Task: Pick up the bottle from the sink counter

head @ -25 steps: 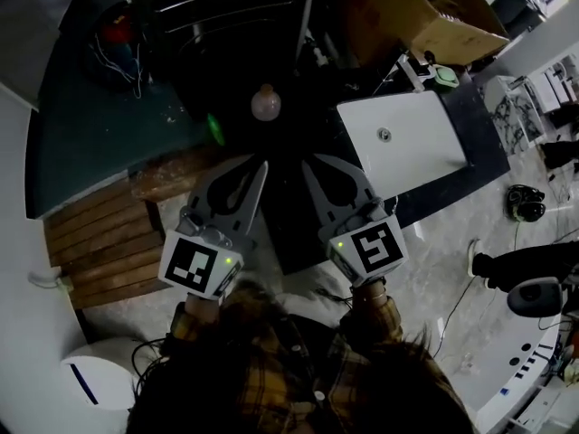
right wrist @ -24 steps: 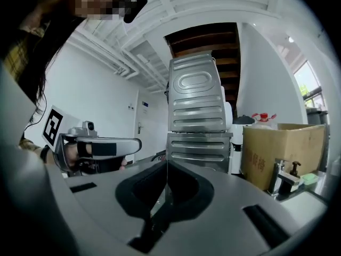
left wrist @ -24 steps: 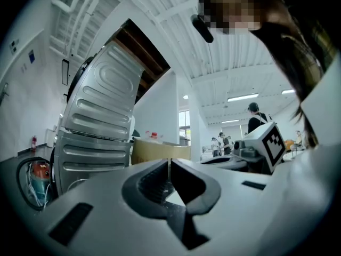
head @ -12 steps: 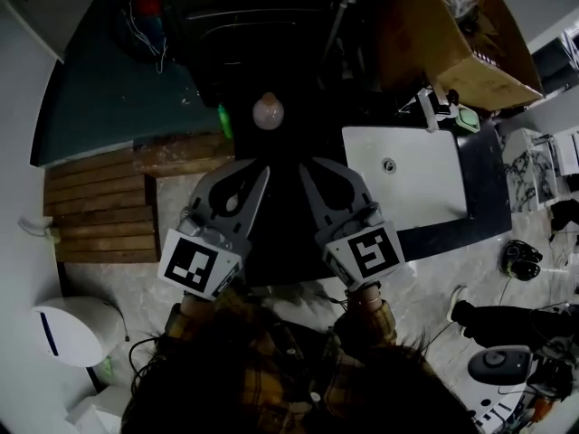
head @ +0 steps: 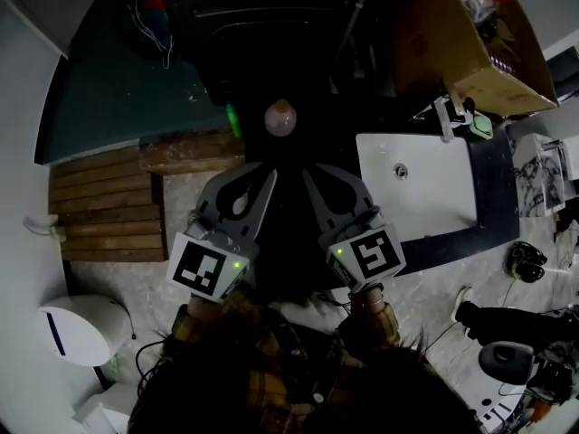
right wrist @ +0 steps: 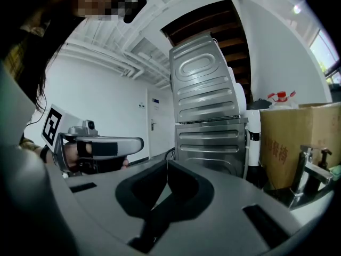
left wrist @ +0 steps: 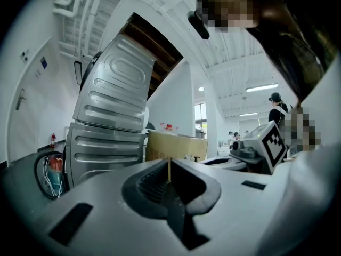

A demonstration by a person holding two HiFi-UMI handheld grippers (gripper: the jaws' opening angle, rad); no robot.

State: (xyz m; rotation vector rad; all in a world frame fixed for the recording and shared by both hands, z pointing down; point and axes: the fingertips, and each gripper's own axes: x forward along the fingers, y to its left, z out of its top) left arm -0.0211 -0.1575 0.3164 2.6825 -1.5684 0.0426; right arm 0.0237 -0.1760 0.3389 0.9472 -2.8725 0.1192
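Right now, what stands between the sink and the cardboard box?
In the head view, the faucet stands at the sink's far rim, just before the box, a green thing beside it.

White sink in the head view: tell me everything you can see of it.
The sink is a white, smooth, rectangular basin set into a dark counter, to the right of the right gripper. A small round drain sits near its far end, where a faucet stands. It looks empty.
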